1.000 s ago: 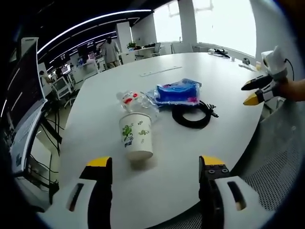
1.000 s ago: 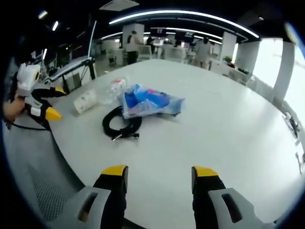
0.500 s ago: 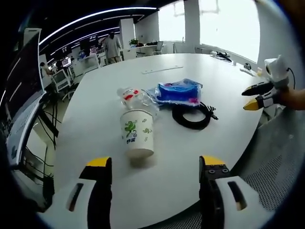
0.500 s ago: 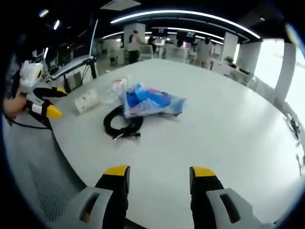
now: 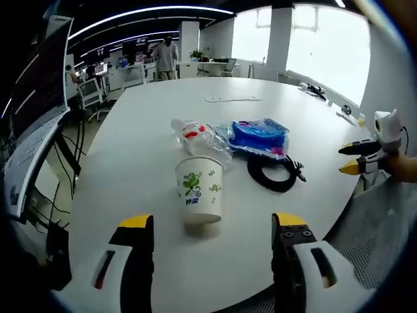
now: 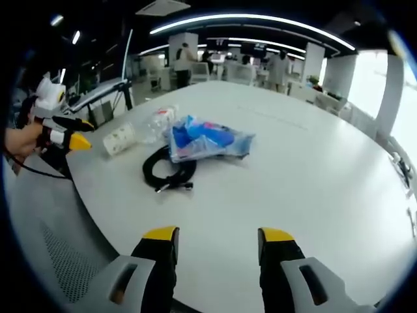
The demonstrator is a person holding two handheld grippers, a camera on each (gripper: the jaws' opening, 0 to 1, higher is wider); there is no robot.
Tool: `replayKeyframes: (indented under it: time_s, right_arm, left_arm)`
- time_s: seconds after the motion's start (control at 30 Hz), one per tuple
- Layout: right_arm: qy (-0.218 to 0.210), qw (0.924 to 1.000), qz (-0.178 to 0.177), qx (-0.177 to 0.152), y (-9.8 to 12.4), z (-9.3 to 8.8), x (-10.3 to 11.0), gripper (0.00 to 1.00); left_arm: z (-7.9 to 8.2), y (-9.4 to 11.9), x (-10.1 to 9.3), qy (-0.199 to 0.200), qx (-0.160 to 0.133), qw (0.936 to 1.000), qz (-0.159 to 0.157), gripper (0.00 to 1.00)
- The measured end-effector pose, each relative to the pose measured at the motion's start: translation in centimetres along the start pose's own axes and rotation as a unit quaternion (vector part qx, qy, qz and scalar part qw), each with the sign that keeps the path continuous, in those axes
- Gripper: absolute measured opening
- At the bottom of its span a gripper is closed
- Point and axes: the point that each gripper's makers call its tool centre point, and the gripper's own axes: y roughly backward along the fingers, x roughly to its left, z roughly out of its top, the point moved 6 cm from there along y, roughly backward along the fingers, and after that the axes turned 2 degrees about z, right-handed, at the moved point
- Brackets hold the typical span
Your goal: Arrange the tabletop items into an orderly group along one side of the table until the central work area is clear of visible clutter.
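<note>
Evidently no item had yet been taken up. The left gripper (image 5: 208,261) stood released and empty, jaws spread, with the cup (image 5: 199,190) lying on its side directly ahead of it and apart from both jaws. Beyond the cup lay the bottle (image 5: 195,134), touching or nearly touching it; ahead and to the right of the gripper lay the blue bag (image 5: 259,135), and nearer than the bag the black cable (image 5: 273,173), coiled, its edge under or against the bag. The right gripper (image 6: 212,261) was likewise released and empty, the cable (image 6: 169,172) and bag (image 6: 207,142) ahead and slightly left of it, well apart from its jaws.

In the inspector's judgement the step in hand was the approach to the cup. It would be done well by closing lightly across the cup's wall, since paper crushes, and by lifting clear of the bottle so as not to set it rolling.

The table (image 5: 163,104) was white, smooth and rounded, bare beyond the four items save for a thin strip far ahead. The room was an open office with strip lighting, bright windows, desks and standing persons in the distance.
</note>
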Motion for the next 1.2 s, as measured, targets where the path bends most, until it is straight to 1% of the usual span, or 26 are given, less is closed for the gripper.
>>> replayKeyframes:
  time_s: [0.1, 0.2, 0.3, 0.47, 0.63, 0.73, 0.93, 1.07, 1.2]
  right_arm:
    - [0.0, 1.0, 0.0, -0.001, 0.0, 0.0, 0.0, 0.48]
    - [-0.005, 1.0, 0.0, -0.003, 0.0, 0.0, -0.2, 0.48]
    - [-0.009, 0.9999, -0.003, -0.005, 0.1, 0.0, -0.3, 0.47]
    - [-0.014, 0.9998, -0.005, -0.011, 0.3, 0.1, -0.5, 0.46]
    - [-0.017, 0.9997, -0.006, -0.014, 0.3, 0.2, -0.6, 0.44]
    - [-0.02, 0.9995, -0.01, -0.02, 0.5, 0.3, -0.8, 0.44]
    - [-0.022, 0.9995, -0.013, -0.021, 0.5, 0.3, -0.9, 0.42]
    - [-0.016, 0.9997, -0.004, -0.019, 0.4, 0.3, -0.6, 0.39]
    - [-0.012, 0.9997, -0.006, -0.019, 0.4, 0.3, -0.7, 0.39]
  left_arm:
    - [0.4, -0.6, -0.1, 0.005, 0.013, 0.9998, -0.015, 0.73]
    - [0.8, -1.1, -0.1, 0.002, 0.023, 0.9995, -0.023, 0.69]
    - [1.6, -1.5, -0.2, -0.005, 0.023, 0.9994, -0.024, 0.7]
    - [3.5, -2.2, -0.1, -0.012, 0.019, 0.9992, -0.033, 0.71]
    - [5.5, -3.0, 0.5, -0.011, 0.014, 0.9994, -0.03, 0.71]
    - [6.2, -3.1, 0.2, -0.006, 0.013, 0.9995, -0.03, 0.71]
    - [7.6, -4.1, -0.1, -0.008, 0.019, 0.9992, -0.035, 0.71]
    - [8.7, -5.1, 0.1, 0.009, 0.021, 0.999, -0.038, 0.7]
    - [9.7, -6.2, 0.3, 0.031, 0.021, 0.9985, -0.039, 0.7]
